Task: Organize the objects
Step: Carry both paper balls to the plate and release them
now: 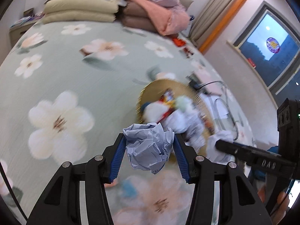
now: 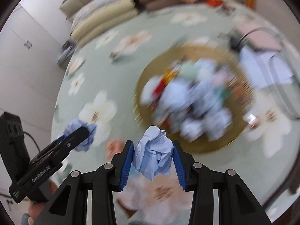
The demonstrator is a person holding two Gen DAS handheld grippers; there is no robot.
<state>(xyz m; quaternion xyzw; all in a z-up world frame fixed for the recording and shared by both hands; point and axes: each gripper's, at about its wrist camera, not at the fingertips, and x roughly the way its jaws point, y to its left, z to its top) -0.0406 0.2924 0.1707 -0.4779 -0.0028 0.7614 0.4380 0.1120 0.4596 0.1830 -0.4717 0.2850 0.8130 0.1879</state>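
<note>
Two grippers each clamp a crumpled ball of pale blue paper above a bed. The left gripper [image 1: 149, 146] has its blue ribbed pads pressed against both sides of the left paper ball [image 1: 148, 147], which fills the gap between the fingers and bulges past their tips. The right gripper [image 2: 152, 156] grips the right paper ball [image 2: 152, 154] the same way, with the wad squeezed between its pads and rising above them.

Just beyond each gripper lies a round golden woven tray [image 1: 150, 90] on the bedspread [image 1: 56, 65], a pale green cover printed with large white flowers. The tray holds a heap [image 2: 187, 101] of more crumpled blue and white paper mixed with red, yellow and green items, too blurred to name.

The left wrist view shows the right gripper entering from the right edge, near the tray's rim, with its paper appearing as a white blurred lump. It also shows stacked pillows [image 1: 80, 9] and a pink quilt [image 1: 159, 13] at the head of the bed, a curtain and a window [image 1: 268, 45]. The right wrist view shows the left gripper at lower left with its blue ball over the bedspread, well to the left of the tray, and a white wardrobe [image 2: 24, 56] beyond the bed. Cables [image 2: 249, 35] lie past the tray.
</note>
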